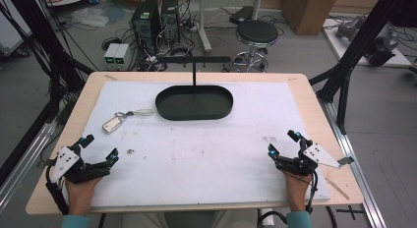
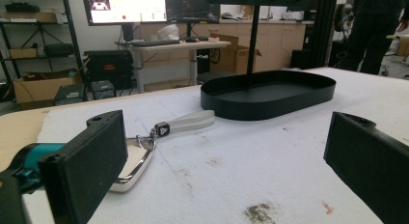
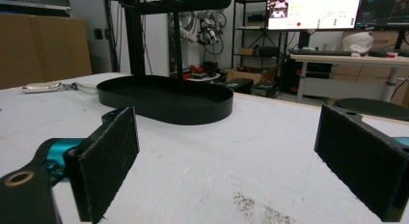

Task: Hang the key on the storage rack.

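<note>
A silver key fob (image 1: 111, 124) with a grey strap (image 1: 141, 112) lies on the white mat, left of a black oval tray (image 1: 193, 103) with a T-shaped stand (image 1: 193, 60). My left gripper (image 1: 101, 148) rests open at the near left corner, nothing between its jaws. In the left gripper view the key fob (image 2: 132, 163) lies just ahead of the left jaw, its strap (image 2: 190, 121) reaching toward the tray (image 2: 268, 94). My right gripper (image 1: 282, 142) rests open at the near right. The right gripper view has the tray (image 3: 166, 99) ahead and the fob (image 3: 42, 87) far left.
The white mat (image 1: 206, 154) covers a wooden table (image 1: 314, 115). A small dark smudge (image 1: 131, 151) marks the mat near the left gripper. Beyond the table stand a stool (image 1: 256, 32), computer towers (image 1: 156, 19) and cables. Black frame struts (image 1: 354, 46) rise at the right.
</note>
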Demonstrator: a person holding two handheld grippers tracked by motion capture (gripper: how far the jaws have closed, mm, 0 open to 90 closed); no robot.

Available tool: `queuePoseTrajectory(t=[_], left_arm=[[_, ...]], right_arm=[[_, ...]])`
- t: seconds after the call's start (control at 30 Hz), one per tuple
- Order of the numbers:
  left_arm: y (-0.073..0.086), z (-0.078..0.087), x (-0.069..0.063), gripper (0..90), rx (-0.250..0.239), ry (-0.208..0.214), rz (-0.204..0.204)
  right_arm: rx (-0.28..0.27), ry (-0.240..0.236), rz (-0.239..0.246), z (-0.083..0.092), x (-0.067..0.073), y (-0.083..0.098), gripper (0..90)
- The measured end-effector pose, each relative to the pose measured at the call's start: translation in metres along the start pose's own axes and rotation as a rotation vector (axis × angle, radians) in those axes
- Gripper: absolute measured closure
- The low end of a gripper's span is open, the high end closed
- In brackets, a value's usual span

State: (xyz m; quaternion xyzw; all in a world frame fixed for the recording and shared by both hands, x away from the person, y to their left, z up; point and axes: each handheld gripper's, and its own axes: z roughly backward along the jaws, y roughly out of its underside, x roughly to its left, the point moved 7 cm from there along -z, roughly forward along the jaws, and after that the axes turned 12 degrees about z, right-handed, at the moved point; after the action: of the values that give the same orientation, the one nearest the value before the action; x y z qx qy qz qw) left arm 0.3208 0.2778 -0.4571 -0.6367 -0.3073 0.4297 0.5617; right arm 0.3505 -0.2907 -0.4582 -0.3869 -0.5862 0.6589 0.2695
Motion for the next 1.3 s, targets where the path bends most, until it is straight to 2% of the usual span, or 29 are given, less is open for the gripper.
queuePoseTrajectory(t=[0.4, 0.53, 0.73, 0.9, 1.1, 1.2, 1.3], left_arm=[[0.0, 0.0, 0.001, 2.0, 0.003, -0.013, 0.004], [-0.001, 0.0, 0.002, 2.0, -0.003, -0.018, 0.019], [-0.001, 0.0, 0.003, 2.0, -0.005, -0.026, 0.02], [-0.001, -0.002, 0.007, 2.0, 0.032, -0.058, 0.041], [-0.007, -0.006, 0.008, 2.0, 0.089, -0.009, 0.072], [-0.018, -0.011, 0.011, 2.1, 0.118, -0.002, 0.067], [-0.03, -0.016, 0.013, 2.0, 0.134, 0.026, 0.084]], right_arm=[[-0.004, -0.001, 0.012, 0.0, 0.0, 0.0, 7.8], [0.001, 0.001, -0.001, 0.0, 0.0, 0.0, 7.8], [0.001, 0.002, -0.002, 0.0, 0.0, 0.0, 7.8], [0.002, 0.001, 0.003, 0.0, 0.0, 0.0, 7.8], [0.005, 0.0, 0.002, 0.0, 0.0, 0.0, 7.8], [0.006, 0.002, 0.002, 0.0, 0.0, 0.0, 7.8], [0.003, 0.001, 0.004, 0.0, 0.0, 0.0, 7.8]])
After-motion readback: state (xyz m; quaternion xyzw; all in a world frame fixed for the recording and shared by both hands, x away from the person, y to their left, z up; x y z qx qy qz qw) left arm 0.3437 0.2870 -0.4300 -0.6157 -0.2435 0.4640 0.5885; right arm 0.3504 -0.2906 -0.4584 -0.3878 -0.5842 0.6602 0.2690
